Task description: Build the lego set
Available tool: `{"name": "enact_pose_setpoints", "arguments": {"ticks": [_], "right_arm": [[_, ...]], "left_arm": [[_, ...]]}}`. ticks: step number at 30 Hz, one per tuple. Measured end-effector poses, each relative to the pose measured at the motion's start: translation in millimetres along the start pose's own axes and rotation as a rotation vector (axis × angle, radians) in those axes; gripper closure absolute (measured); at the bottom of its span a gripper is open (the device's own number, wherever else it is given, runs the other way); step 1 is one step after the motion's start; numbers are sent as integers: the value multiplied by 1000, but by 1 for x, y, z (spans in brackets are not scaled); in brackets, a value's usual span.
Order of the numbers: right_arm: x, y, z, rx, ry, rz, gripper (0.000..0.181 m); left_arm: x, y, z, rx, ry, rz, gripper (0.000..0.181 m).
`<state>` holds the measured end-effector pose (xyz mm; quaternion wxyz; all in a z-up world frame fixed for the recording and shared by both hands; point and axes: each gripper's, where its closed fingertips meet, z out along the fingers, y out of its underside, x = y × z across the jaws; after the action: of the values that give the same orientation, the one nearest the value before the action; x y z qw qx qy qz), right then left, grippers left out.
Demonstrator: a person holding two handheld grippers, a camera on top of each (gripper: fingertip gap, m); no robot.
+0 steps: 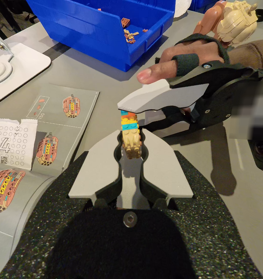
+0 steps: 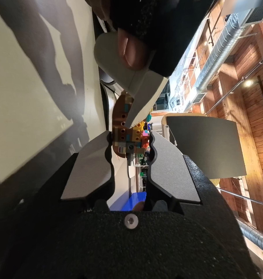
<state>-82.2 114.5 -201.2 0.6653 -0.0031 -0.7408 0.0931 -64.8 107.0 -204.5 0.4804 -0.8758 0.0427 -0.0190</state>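
The brick sub-assembly hangs in the air above the middle of the tabletop, caught between both claws at once. The left claw is closed down to the width of the piece, its two grey tips pinching the tan, paw-like end from either side. The right claw is likewise narrowed onto the other end, one tip against the brown curved shell and the other against the orange bricks.

A piece like this is probably light and stiff, but only press-fitted, so twisting or squeezing across a seam could pop plates loose. The smooth curved shell looks slippery; the studded sides and solid tan end seem the safer places to hold, with pressure running along the stud direction.

The left wrist view shows the setting: the open instruction booklet and a torn paper bag toward the left edge, a blue bin holding loose brown bricks toward the far edge, and a finished tan and brown model at the far right corner. The right wrist view shows none of that clearly. It shows instead the piece's brown face with its row of round holes, the grey part with a pin hole, and a thumb resting on the other claw.
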Motion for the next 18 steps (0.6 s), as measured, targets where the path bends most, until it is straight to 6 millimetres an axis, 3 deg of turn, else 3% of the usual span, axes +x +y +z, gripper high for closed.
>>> {"name": "enact_pose_setpoints", "arguments": {"ticks": [18], "right_arm": [[1, -1, -4, -16, -52, 23, 137]], "left_arm": [[4, -3, -1, 19, 14, 27, 159]]}}
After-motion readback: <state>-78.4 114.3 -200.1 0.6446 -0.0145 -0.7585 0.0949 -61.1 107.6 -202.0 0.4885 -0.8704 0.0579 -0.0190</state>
